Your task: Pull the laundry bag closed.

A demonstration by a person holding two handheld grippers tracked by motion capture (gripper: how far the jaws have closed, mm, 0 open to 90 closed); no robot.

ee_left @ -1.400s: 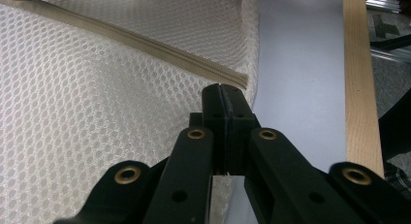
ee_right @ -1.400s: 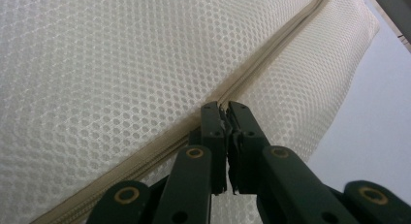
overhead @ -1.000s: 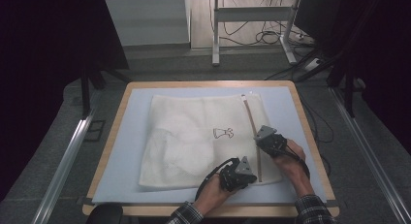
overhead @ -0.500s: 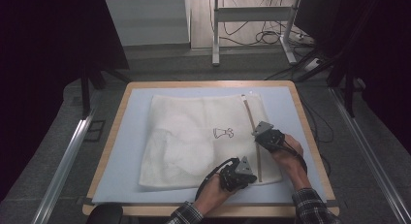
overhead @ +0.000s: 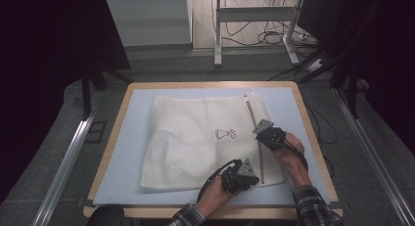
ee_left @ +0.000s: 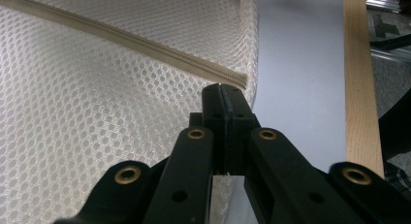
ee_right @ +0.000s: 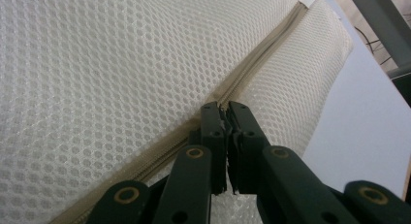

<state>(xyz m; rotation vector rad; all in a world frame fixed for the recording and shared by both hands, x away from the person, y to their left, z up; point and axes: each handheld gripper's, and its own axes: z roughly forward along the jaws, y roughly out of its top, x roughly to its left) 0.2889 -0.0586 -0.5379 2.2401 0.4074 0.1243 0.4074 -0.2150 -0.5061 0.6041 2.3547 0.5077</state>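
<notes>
A white mesh laundry bag (overhead: pixel 195 138) lies flat on the pale blue mat, with a beige zipper (overhead: pixel 253 123) running along its right side. My left gripper (overhead: pixel 255 178) sits at the bag's near right corner by the zipper's end. In the left gripper view its jaws (ee_left: pixel 223 90) are shut with mesh (ee_left: pixel 97 112) pinched under them. My right gripper (overhead: pixel 259 134) rests on the zipper about halfway up. In the right gripper view its jaws (ee_right: pixel 224 107) are shut on a small pull on the zipper track (ee_right: pixel 261 64).
The mat (overhead: pixel 137 152) covers a wooden-edged table (overhead: pixel 308 123). A strip of bare mat (ee_left: pixel 300 88) lies between the bag's edge and the wooden rim (ee_left: pixel 358 88). Metal rails and cables lie on the floor around the table.
Both grippers stay at their places on the bag. The right gripper has edged very slightly away from the person along the zipper.
</notes>
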